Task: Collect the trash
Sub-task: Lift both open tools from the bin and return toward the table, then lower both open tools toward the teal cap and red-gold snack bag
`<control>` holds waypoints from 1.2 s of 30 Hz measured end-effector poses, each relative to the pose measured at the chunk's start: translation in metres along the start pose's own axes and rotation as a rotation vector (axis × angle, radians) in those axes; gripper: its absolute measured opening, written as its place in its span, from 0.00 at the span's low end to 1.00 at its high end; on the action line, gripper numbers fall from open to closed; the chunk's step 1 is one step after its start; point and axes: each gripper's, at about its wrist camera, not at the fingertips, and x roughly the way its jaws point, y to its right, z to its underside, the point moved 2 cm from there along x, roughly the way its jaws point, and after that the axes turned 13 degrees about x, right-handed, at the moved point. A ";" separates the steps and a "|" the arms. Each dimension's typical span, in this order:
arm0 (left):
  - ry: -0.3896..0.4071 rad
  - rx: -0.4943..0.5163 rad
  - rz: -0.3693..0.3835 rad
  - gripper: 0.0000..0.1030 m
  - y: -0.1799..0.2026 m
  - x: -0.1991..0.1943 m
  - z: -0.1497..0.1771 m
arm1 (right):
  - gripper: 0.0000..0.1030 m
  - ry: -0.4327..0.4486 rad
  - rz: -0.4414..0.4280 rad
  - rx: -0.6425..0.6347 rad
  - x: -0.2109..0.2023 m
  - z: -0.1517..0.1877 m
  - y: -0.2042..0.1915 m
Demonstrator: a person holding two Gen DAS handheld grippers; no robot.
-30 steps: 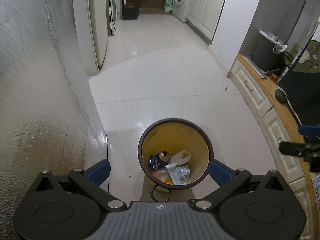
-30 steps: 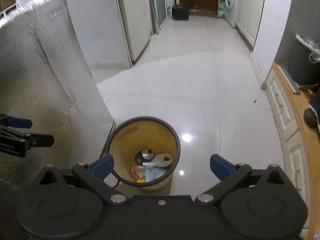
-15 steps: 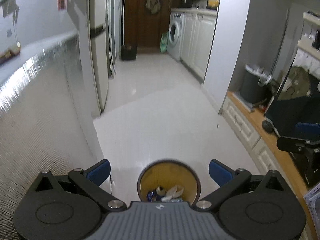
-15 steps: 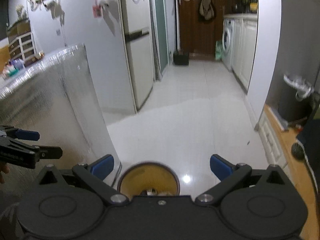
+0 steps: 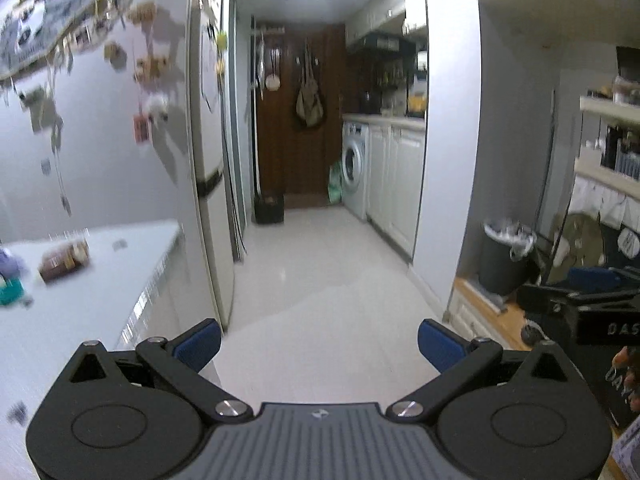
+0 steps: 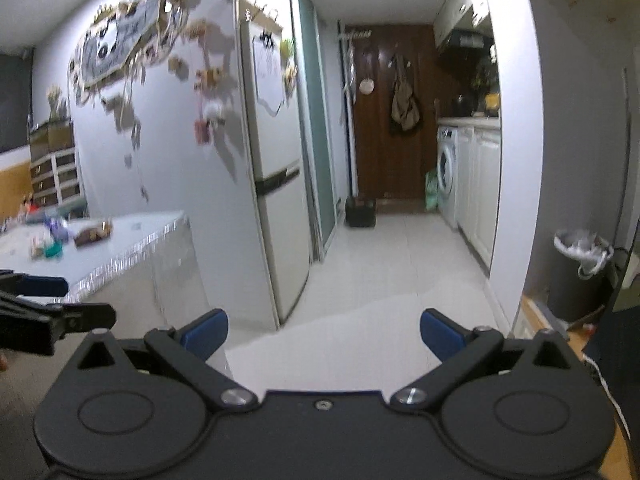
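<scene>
**Both claws spread wide and empty, trash seen on the table at left**

Blurred litter is seen on the white table (image 5: 100, 280) at the left edge of the left wrist view: a brown wrapper (image 5: 64, 262) near the middle left, with a teal scrap (image 5: 10, 294) and a purple scrap (image 5: 8, 264) just beside it at the frame edge. In the right wrist view the same pile lies at middle left, too smeared for finer detail.

The left gripper (image 5: 318, 342) is held with its blue-tipped fingers far apart and nothing between them; only pale floor tiles (image 5: 320, 280) are framed in the gap. The right gripper (image 6: 324, 332) is likewise spread wide and carries nothing.

A tall fridge (image 6: 276, 200) is seen right of the table, and a hallway runs to a dark wooden door (image 5: 304, 120) at upper centre. A washing machine (image 5: 354, 168) is set right of centre, and a dark bin with a white liner (image 6: 576, 272) stands at the right edge.
</scene>
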 end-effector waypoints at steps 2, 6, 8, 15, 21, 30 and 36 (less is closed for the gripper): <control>0.033 -0.008 -0.015 1.00 -0.005 -0.007 -0.014 | 1.00 0.032 -0.009 0.005 -0.004 -0.012 -0.006; 0.091 -0.027 -0.056 1.00 -0.020 -0.022 -0.037 | 1.00 0.093 -0.036 0.014 -0.010 -0.035 -0.023; 0.112 -0.024 -0.080 1.00 -0.030 -0.028 -0.047 | 1.00 0.110 -0.050 0.019 -0.011 -0.043 -0.032; 0.173 0.000 -0.188 1.00 -0.083 -0.050 -0.081 | 1.00 0.136 -0.098 0.019 0.002 -0.064 -0.071; 0.196 0.015 -0.286 1.00 -0.139 -0.059 -0.095 | 1.00 0.132 -0.154 0.004 0.025 -0.073 -0.111; 0.123 0.006 -0.403 1.00 -0.239 -0.039 -0.069 | 1.00 0.084 -0.218 -0.013 0.076 -0.067 -0.171; 0.071 -0.071 -0.420 1.00 -0.308 -0.013 -0.026 | 1.00 0.039 -0.265 -0.046 0.112 -0.052 -0.214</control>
